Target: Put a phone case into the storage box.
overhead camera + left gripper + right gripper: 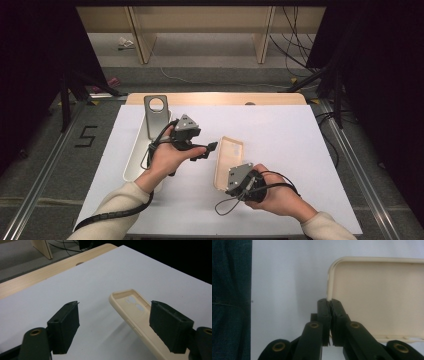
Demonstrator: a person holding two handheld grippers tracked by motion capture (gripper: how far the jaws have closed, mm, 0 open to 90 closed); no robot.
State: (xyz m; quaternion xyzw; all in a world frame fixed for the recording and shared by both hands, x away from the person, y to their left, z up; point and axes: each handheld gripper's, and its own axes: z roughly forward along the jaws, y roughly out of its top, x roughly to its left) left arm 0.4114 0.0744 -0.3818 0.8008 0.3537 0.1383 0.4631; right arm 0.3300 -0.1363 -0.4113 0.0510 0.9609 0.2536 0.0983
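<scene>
A cream phone case (229, 159) is held tilted above the white table cover, hollow side up. My right gripper (231, 184) is shut on the rim at its near end; in the right gripper view the jaws pinch the case's side wall (329, 302) near a corner of the case (382, 295). My left gripper (209, 151) is held open just left of the case, jaws pointing toward it. In the left gripper view the case (130, 307) lies between the spread jaws of that gripper (115, 322), close to the right one and touching neither.
A long white tray (134, 159) lies at the left of the cover, with a grey slab with a round hole (156, 114) leaning at its far end. Dark blue fabric (229, 300) runs down the left of the right gripper view. The table's wooden edge (215, 98) is at the back.
</scene>
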